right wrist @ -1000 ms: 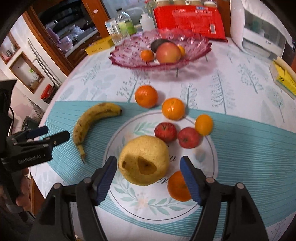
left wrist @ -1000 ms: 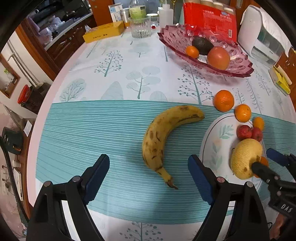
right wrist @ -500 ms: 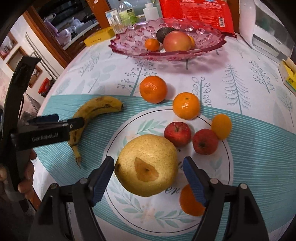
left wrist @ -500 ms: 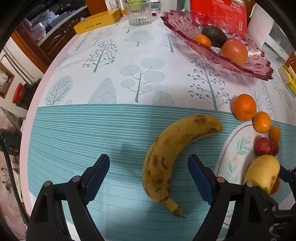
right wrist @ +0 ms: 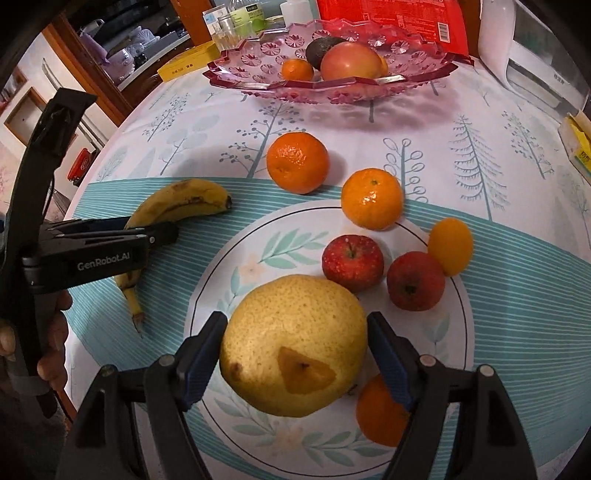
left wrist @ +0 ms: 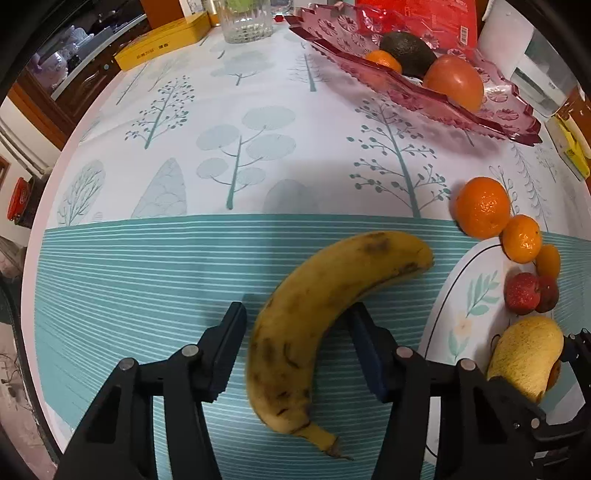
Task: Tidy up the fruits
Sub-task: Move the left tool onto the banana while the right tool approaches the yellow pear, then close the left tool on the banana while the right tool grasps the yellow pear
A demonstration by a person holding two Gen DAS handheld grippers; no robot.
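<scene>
1. Pink glass bowl (right wrist: 332, 79) at 12 o'clock in the right wrist view; holds an avocado (right wrist: 321, 50), a large reddish fruit (right wrist: 349, 61) and a small mandarin (right wrist: 297, 70).
2. Round leaf-printed mat (right wrist: 258, 254) on the tablecloth (left wrist: 221, 166), lower centre; on it a big yellow pomelo (right wrist: 291, 343), two red apples (right wrist: 352, 264), a small oval orange fruit (right wrist: 450, 245) at its 2 o'clock edge and an orange (right wrist: 380, 413) at 5 o'clock.
3. Two more oranges (right wrist: 297, 162) lie between mat and bowl; the nearer one sits on the mat's rim.
4. Banana (left wrist: 317, 321) lies on the teal stripes left of the mat, stalk end toward 6 o'clock.
5. Left gripper (left wrist: 295, 350): jaws have just been closing; banana between them; right pad looks against the peel, a thin gap shows at the left pad; not clamped.
6. Right gripper (right wrist: 295, 358): jaws straddle the pomelo, narrow gaps both sides; no grip seen.
7. Yellow box (left wrist: 162, 48) and glass jar (left wrist: 245, 22) at 11–12 o'clock, red packet (right wrist: 391, 22) behind the bowl.
</scene>
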